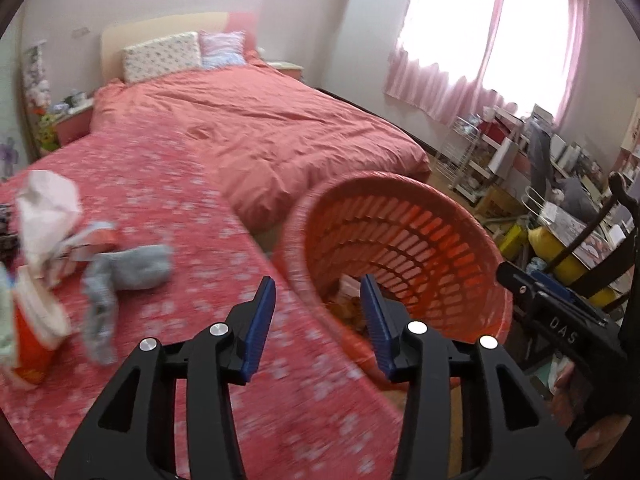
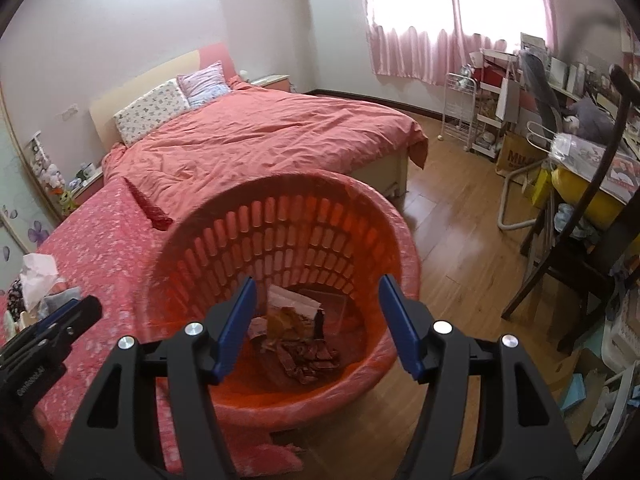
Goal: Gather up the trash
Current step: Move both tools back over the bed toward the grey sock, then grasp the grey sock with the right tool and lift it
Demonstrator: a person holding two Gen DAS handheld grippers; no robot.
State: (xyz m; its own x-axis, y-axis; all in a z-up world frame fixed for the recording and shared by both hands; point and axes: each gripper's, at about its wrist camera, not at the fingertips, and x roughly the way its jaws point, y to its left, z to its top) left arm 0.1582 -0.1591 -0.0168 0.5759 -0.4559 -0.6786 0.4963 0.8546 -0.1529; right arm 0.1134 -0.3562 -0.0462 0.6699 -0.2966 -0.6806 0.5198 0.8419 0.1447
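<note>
Trash is split between two places just now. Some wrappers (image 2: 296, 336) already lie in the bottom of the orange basket (image 2: 288, 240), which stands on the floor hard against the foot of the bed (image 1: 200, 208); the rest, a crumpled white paper (image 1: 48, 208), an orange-and-white packet (image 1: 32, 336) and some grey cloth (image 1: 128, 272), sits in a loose heap on the flowered cover, at about nine o'clock from the left gripper (image 1: 318, 320).

Both grippers are released and carry nothing. The right gripper (image 2: 318, 320) hangs over the basket's mouth, jaws spread wide, with the wrappers showing between them. The left gripper is spread too, straddling the line between bed edge and basket rim at its two o'clock; its view is smeared, so I'd guess it is swinging.

To my eye this is the gap between a drop and the next pick. The next move calls for the left gripper to go toward nine o'clock, settle over one piece of the heap, likely the paper on top, and close on that alone. Whether the grey cloth counts as trash, I cannot tell.
</note>
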